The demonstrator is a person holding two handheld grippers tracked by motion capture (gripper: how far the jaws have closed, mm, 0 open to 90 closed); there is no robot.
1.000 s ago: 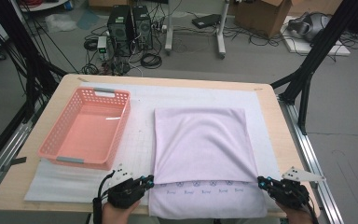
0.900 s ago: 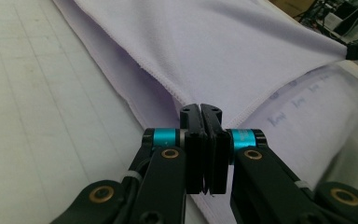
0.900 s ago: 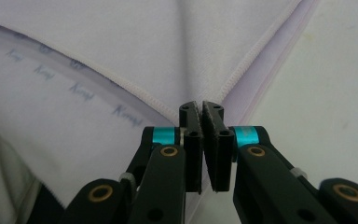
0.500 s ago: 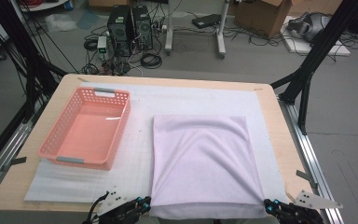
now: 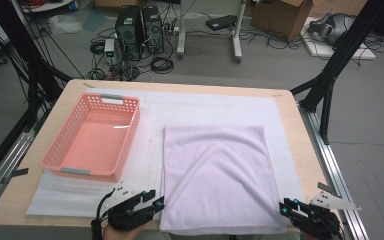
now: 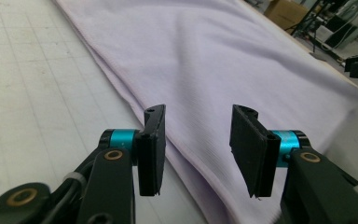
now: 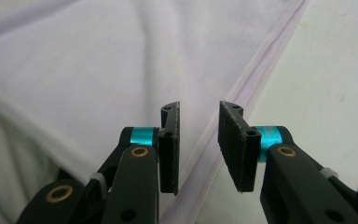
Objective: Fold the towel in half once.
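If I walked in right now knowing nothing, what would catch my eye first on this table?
Probably the big lilac towel, folded flat on the white mat at the middle right of the table. Next, the empty pink basket to its left. At the near edge, the left gripper and the right gripper sit at the towel's two near corners; their jaws have just been opening, with nothing pinched between them.

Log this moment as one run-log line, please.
folded lilac towel flat on white foam mat | left gripper just opened, empty | right gripper just opened, empty | pink plastic basket empty
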